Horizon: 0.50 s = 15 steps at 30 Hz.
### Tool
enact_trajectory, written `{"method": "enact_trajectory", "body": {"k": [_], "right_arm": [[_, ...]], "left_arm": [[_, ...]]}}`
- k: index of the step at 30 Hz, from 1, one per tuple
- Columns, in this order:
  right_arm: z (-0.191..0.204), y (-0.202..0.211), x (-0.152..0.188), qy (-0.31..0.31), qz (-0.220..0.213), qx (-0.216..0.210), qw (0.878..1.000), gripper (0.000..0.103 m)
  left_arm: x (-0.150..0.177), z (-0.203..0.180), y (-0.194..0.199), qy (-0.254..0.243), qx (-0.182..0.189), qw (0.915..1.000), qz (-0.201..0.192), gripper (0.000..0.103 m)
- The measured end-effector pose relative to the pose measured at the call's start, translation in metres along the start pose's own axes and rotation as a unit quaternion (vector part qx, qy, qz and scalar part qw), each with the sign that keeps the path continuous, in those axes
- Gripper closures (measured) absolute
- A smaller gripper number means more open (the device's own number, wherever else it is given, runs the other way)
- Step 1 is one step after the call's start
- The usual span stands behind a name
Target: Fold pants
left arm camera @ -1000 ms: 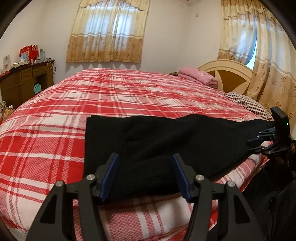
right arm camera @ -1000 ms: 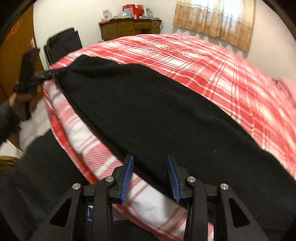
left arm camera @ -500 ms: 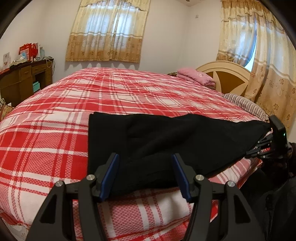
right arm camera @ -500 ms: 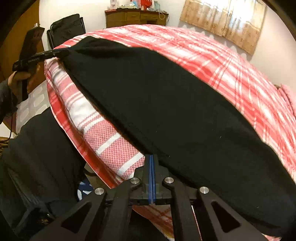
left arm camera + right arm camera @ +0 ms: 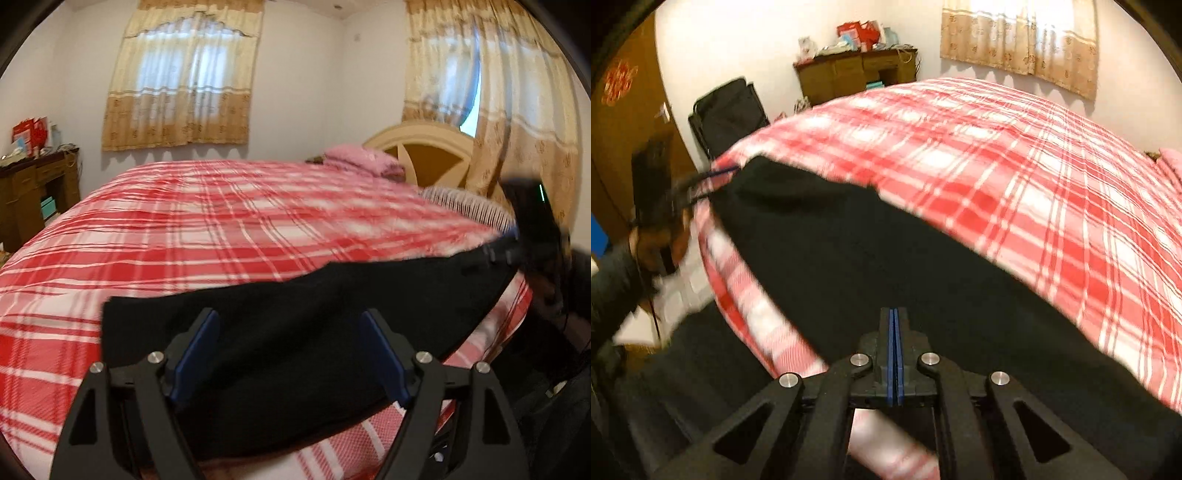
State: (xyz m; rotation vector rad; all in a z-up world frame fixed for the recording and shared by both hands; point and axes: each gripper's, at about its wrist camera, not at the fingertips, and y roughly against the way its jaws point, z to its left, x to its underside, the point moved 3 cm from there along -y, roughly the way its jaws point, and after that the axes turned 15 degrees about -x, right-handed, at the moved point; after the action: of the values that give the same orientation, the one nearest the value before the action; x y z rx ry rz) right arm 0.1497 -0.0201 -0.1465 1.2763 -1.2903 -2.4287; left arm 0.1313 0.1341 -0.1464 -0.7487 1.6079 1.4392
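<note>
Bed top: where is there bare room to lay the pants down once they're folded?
The red plaid bedspread lies bare from the far edge of the black pants to the pink pillows by the headboard, and leftward toward the wooden desk. The near edge is crowded: pants along it, the left tongs open over them, the right tongs at the other end.

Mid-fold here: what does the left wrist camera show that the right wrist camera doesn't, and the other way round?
Left wrist only: the headboard, the striped pillow, and the left gripper, whose jaws have just been opening, with the end of the black pants between them, unpinched. Right wrist only: the black chair, the brown door, the person's left hand, and the right gripper shut on the pants' edge. Both: the pants, the plaid bedspread, the wooden desk, a curtained window.
</note>
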Motion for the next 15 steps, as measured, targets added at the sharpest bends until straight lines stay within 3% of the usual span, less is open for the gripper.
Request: {"method": "enact_trajectory", "body": {"k": [4,7,9,10,15], "right_arm": [[-0.008,-0.021,-0.039,-0.021,-0.007,-0.028,0.999,0.101],[-0.016,-0.046,-0.062,-0.059,-0.010,-0.062,0.996,0.098],[-0.026,-0.066,-0.078,-0.098,-0.017,-0.087,0.991,0.078],[-0.030,-0.072,-0.081,-0.113,-0.018,-0.098,0.989,0.058],[-0.046,-0.113,-0.104,-0.192,-0.016,-0.141,0.971,0.056]], "left_arm": [[0.027,-0.013,-0.022,-0.027,0.002,0.9971,0.071,0.021],[0.041,-0.021,-0.017,-0.066,-0.011,0.9959,0.061,0.019],[0.041,-0.022,-0.014,-0.068,-0.006,0.9959,0.059,0.017],[0.041,-0.021,-0.014,-0.063,-0.002,0.9963,0.059,0.017],[0.043,-0.021,-0.011,-0.063,0.001,0.9968,0.048,0.016]]}}
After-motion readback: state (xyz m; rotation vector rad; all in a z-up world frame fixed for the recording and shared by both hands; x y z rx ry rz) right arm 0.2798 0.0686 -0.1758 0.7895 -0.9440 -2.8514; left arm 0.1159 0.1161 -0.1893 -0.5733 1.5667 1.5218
